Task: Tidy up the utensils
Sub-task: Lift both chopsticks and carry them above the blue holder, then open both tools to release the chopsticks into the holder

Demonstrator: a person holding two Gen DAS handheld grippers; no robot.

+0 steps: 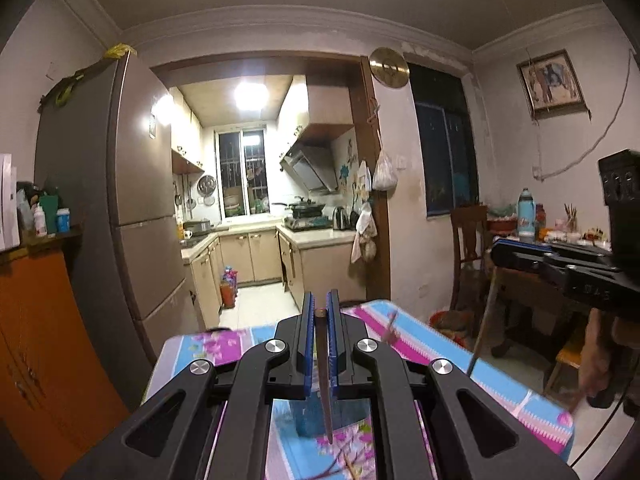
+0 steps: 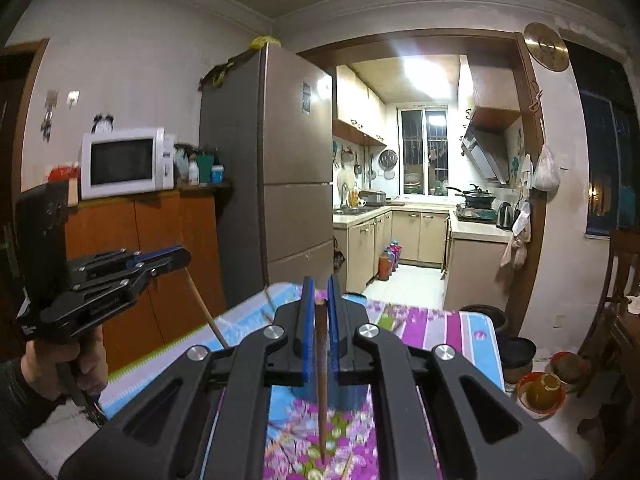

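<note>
My left gripper (image 1: 320,306) is shut on a brown chopstick (image 1: 324,380) that hangs down between the blue pads over a blue cup-like holder (image 1: 308,416) on the floral tablecloth (image 1: 420,344). My right gripper (image 2: 319,290) is shut on another brown chopstick (image 2: 321,380), its tip low over the tablecloth (image 2: 440,324). In the left wrist view the right gripper (image 1: 498,254) shows at the right with its chopstick (image 1: 482,332) angled down. In the right wrist view the left gripper (image 2: 184,258) shows at the left with its chopstick (image 2: 206,308).
A tall fridge (image 2: 280,160) stands behind the table. An orange cabinet (image 2: 140,248) carries a microwave (image 2: 124,162). A wooden chair (image 1: 468,248) and a cluttered side table (image 1: 560,240) stand to the right. Bowls (image 2: 540,392) sit on the floor by the table's corner.
</note>
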